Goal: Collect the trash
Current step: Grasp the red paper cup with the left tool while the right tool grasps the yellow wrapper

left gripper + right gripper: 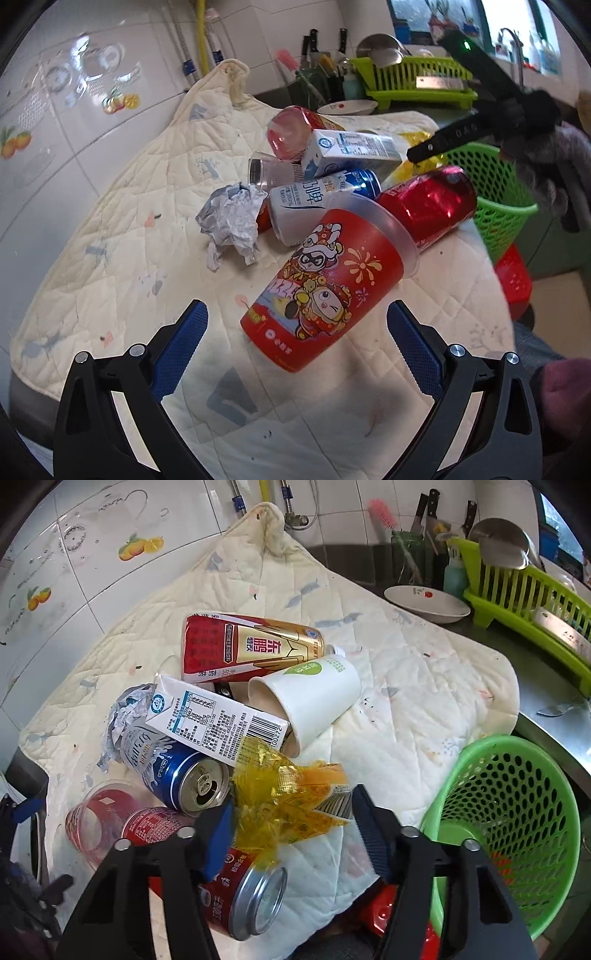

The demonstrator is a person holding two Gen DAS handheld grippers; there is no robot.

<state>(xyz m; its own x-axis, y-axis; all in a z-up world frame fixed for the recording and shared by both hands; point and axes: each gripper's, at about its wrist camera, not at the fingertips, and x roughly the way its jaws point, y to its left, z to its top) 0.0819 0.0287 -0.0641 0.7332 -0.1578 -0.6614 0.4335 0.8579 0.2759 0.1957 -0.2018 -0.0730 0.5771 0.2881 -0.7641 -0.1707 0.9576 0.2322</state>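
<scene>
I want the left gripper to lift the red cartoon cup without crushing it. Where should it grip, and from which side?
Probably across the lower body of the red cartoon cup, near its base. The cup lies tilted on the quilt, base toward the open left gripper, wide rim toward the cans. Come in from the base end, one finger either side; the narrower base end should fit between them best.

1. The right gripper [291,830] has its jaws around a crumpled yellow wrapper [291,794].
2. A red can [236,893] lies beneath it.
3. A green basket [517,812] stands to the right.
4. A milk carton [218,720] rests on a blue can [177,771].
</scene>
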